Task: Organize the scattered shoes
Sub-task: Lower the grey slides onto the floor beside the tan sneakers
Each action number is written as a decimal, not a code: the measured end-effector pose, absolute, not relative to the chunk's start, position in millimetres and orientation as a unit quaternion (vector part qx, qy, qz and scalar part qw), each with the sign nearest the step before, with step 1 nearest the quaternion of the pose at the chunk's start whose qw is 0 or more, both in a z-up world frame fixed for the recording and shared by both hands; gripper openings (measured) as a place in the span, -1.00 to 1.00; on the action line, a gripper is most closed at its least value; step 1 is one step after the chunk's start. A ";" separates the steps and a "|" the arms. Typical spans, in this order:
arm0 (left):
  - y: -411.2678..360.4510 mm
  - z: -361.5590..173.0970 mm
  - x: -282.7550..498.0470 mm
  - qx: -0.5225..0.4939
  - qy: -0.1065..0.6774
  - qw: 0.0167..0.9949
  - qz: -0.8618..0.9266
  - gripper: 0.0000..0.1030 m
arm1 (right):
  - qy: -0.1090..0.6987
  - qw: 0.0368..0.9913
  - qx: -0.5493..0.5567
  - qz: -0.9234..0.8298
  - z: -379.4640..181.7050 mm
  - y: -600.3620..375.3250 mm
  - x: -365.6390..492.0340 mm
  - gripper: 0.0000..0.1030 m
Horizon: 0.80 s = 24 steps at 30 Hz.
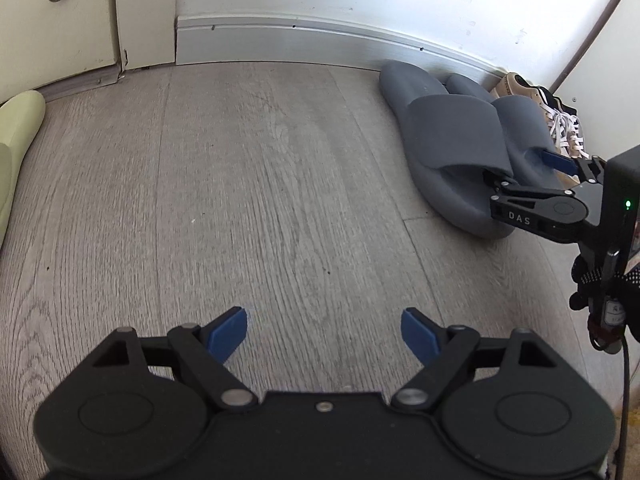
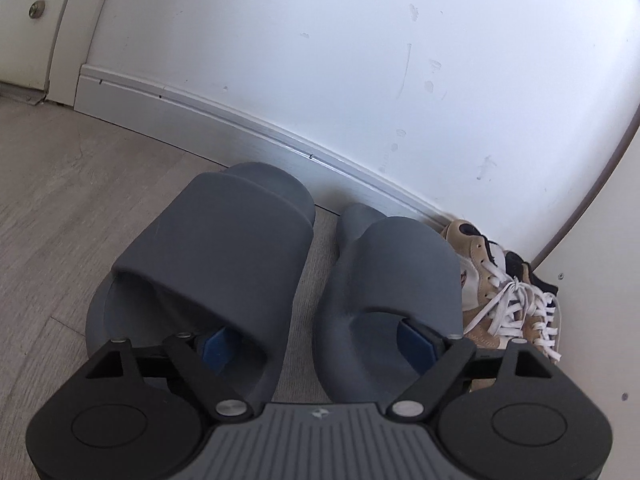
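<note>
Two dark grey slide slippers stand side by side, toes toward the baseboard: the left slipper [image 2: 224,248] and the right slipper [image 2: 400,272]. My right gripper [image 2: 316,342] is open wide at their heel ends. One blue pad [image 2: 218,346] reaches under the left slipper's strap and the other pad [image 2: 416,340] under the right slipper's strap. In the left wrist view the same pair [image 1: 452,136] lies at the right, with the right gripper [image 1: 528,170] reaching into it. My left gripper [image 1: 324,334] hovers open over bare floor, holding nothing.
Tan sneakers with white laces [image 2: 508,300] sit in the corner just right of the slippers. A pale green shoe [image 1: 16,136] lies at the far left edge. A silver baseboard [image 1: 300,44] and a cream door [image 1: 60,20] bound the wood floor. A gloved hand [image 1: 604,288] holds the right gripper.
</note>
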<state>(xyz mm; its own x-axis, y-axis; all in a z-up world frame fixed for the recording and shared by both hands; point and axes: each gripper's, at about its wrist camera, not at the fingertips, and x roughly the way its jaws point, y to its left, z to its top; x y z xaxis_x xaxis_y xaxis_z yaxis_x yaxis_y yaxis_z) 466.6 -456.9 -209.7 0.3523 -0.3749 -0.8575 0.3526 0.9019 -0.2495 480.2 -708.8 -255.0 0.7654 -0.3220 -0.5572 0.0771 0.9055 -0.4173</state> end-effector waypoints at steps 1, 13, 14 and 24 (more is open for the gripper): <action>-456.7 -209.5 466.5 -0.011 0.524 0.822 -0.221 0.65 | 0.328 0.924 -0.160 -0.112 -253.8 -714.5 480.1 0.69; -458.2 -211.2 466.9 -0.011 0.529 0.818 -0.226 0.65 | 0.342 0.932 0.003 -0.123 -252.9 -748.3 466.2 0.84; -458.7 -211.3 466.8 -0.010 0.530 0.817 -0.227 0.65 | 0.342 0.932 0.011 -0.118 -253.3 -750.0 464.0 0.84; -458.9 -210.6 466.6 -0.013 0.528 0.818 -0.227 0.65 | 0.320 0.942 -0.033 -0.094 -241.6 -736.9 443.7 0.85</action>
